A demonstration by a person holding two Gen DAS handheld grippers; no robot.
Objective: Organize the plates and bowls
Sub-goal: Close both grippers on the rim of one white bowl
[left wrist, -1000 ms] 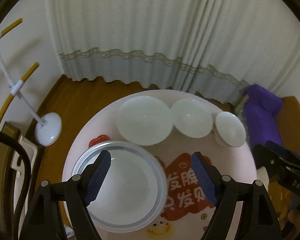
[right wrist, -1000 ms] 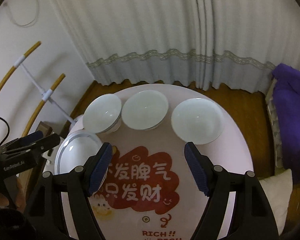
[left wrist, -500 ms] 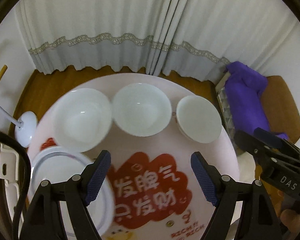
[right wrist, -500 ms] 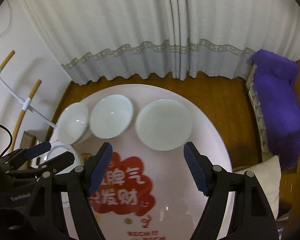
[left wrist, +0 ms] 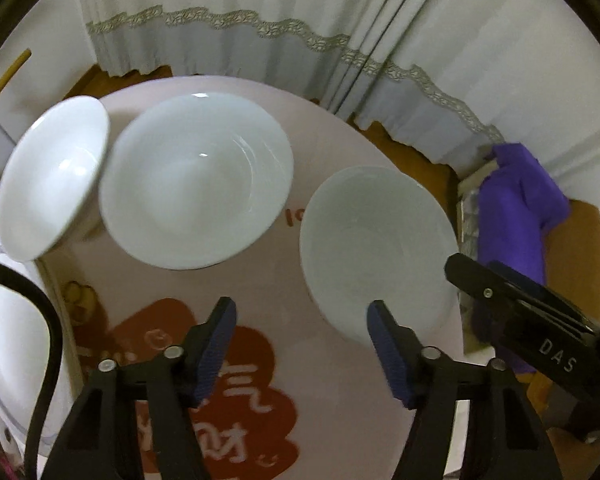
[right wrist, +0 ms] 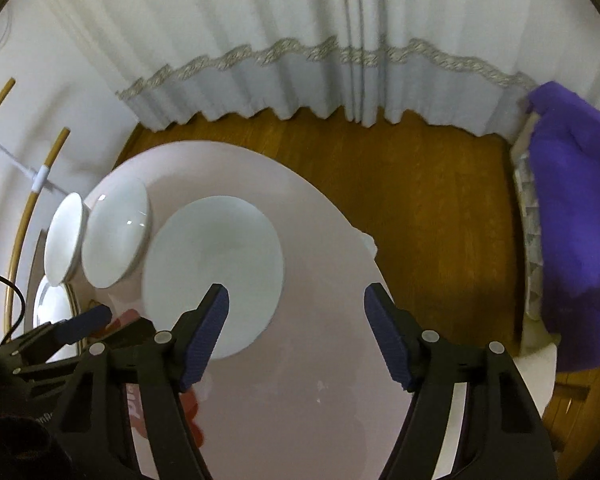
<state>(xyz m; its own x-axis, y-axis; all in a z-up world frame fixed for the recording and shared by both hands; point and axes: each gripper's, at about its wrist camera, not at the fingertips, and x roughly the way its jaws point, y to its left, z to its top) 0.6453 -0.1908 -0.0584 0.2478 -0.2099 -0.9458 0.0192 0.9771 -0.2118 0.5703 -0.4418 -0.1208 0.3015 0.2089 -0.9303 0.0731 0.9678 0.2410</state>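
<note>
Three white bowls stand in a row on the round pink table (left wrist: pixel 332 420). In the left wrist view they are the left bowl (left wrist: pixel 52 184), the middle bowl (left wrist: pixel 196 188) and the right bowl (left wrist: pixel 376 252). A white plate (left wrist: pixel 4 352) lies at the left edge. My left gripper (left wrist: pixel 300 344) is open and empty, above the table in front of the bowls, its right finger over the right bowl's near rim. In the right wrist view my right gripper (right wrist: pixel 296 332) is open and empty; its left finger overlaps the right bowl (right wrist: pixel 216 272). The left gripper also shows there (right wrist: pixel 84 320).
A curtain (right wrist: pixel 340 32) hangs behind the table over a wooden floor (right wrist: pixel 420 184). A purple cloth (right wrist: pixel 576 208) lies on furniture at the right. A white stand with yellow-tipped rods (right wrist: pixel 40 172) is at the left. The table has a red printed decoration (left wrist: pixel 204 400).
Both views have swung right and moved closer to the bowls. The right bowl now sits by each gripper's fingers. The plate has slid to the left edge of view. Both grippers stayed open.
</note>
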